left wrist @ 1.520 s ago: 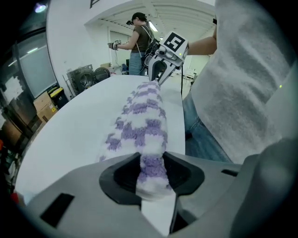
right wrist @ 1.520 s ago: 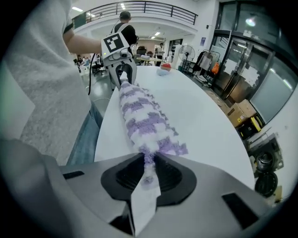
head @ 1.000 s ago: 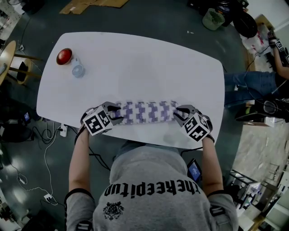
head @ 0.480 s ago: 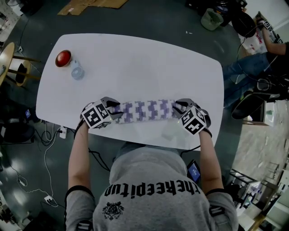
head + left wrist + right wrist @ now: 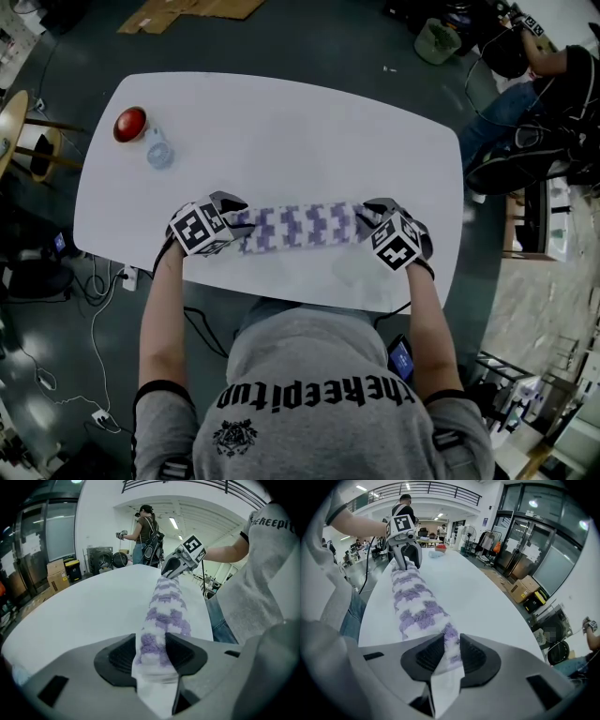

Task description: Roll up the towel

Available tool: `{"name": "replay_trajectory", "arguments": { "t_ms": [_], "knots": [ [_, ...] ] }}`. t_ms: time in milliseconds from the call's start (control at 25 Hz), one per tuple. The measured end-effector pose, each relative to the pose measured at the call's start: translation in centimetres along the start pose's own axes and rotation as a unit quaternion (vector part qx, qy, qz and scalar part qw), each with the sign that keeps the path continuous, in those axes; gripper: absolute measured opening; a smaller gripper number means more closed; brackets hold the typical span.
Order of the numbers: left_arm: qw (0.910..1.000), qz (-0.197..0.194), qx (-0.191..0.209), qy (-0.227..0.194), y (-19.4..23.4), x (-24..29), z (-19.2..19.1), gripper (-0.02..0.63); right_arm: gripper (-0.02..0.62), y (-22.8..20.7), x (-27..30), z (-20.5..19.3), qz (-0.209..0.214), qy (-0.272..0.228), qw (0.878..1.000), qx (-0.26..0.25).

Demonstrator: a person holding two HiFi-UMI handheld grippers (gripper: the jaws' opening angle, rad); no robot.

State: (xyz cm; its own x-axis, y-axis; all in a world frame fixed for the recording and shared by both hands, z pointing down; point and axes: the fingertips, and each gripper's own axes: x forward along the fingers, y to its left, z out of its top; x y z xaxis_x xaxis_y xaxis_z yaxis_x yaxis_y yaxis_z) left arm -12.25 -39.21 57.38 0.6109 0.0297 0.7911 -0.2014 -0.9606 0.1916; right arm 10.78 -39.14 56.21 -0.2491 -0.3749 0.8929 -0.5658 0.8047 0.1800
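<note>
The towel [image 5: 295, 226] is patterned in purple and white blocks — a stepped check — and a plain white edge is shown at each end. The table [image 5: 281, 131] is plain white. The left gripper [image 5: 234, 220] and the right gripper [image 5: 368, 221] are grey, with black ribbed pads [image 5: 123, 654] on the jaws; each cube [image 5: 200, 232] is marked with black-and-white squares. A red round object [image 5: 130, 123] and a pale blue, clear one [image 5: 159, 150] are seen. The shirt [image 5: 319, 375] is grey with black lettering — the floor [image 5: 309, 37] dark grey.
</note>
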Motion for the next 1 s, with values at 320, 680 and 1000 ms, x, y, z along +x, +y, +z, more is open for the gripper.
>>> {"name": "replay_trajectory", "arguments": {
  "t_ms": [320,680,1000],
  "knots": [
    [0.9996,-0.001,-0.013,-0.024,0.2,-2.3,-1.6,0.183,0.086,1.4,0.1,2.3,-0.004,-0.002,1.0,0.004],
    [0.9947,0.038,-0.048,-0.082,0.1,-2.8,2.0,0.182,0.086,-0.6,-2.1,1.0,0.004,-0.064,0.996,0.063],
    [0.9598,0.145,-0.112,-0.212,2.1,-8.4,5.0,0.033,0.053,-0.9,-4.0,5.0,-0.01,-0.135,0.986,0.093]
  ]
}}
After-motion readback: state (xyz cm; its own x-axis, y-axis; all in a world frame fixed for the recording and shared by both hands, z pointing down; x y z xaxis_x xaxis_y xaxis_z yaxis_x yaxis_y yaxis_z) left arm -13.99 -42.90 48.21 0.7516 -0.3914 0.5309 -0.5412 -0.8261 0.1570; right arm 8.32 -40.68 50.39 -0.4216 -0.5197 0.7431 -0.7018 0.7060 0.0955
